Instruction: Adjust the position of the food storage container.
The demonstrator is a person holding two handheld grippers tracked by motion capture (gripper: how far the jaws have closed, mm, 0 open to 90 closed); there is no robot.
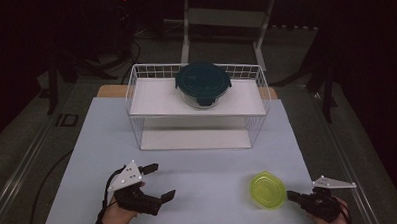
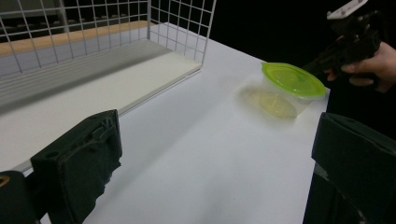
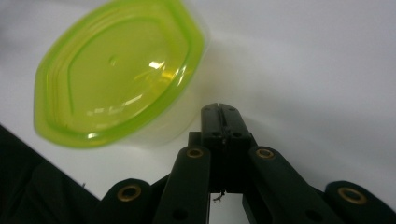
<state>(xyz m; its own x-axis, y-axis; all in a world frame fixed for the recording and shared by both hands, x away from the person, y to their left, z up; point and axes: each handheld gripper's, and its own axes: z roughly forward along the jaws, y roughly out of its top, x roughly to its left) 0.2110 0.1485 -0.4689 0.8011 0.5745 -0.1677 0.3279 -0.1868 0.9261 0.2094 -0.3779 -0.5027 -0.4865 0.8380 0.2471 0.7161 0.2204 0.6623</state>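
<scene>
A clear plastic container with a lime-green lid [image 1: 266, 189] sits on the white table [image 1: 208, 166] at the front right. My right gripper [image 1: 291, 194] lies just right of it, shut, with nothing between its jaws. In the right gripper view the closed tips [image 3: 220, 110] rest right beside the container's wall [image 3: 159, 130], below the green lid [image 3: 116, 74]; whether they touch it I cannot tell. My left gripper [image 1: 160, 182] is at the front left, open and empty. In the left gripper view [image 2: 215, 163] its jaws stand wide apart, facing the container [image 2: 289, 86] and the right gripper [image 2: 345, 44].
A white wire rack [image 1: 134, 89] with two shelves stands at the table's middle back. A round glass container with a dark teal lid [image 1: 202, 82] rests on its upper shelf. The rack's corner [image 2: 177, 28] is close ahead of the left gripper. Dark floor surrounds the table.
</scene>
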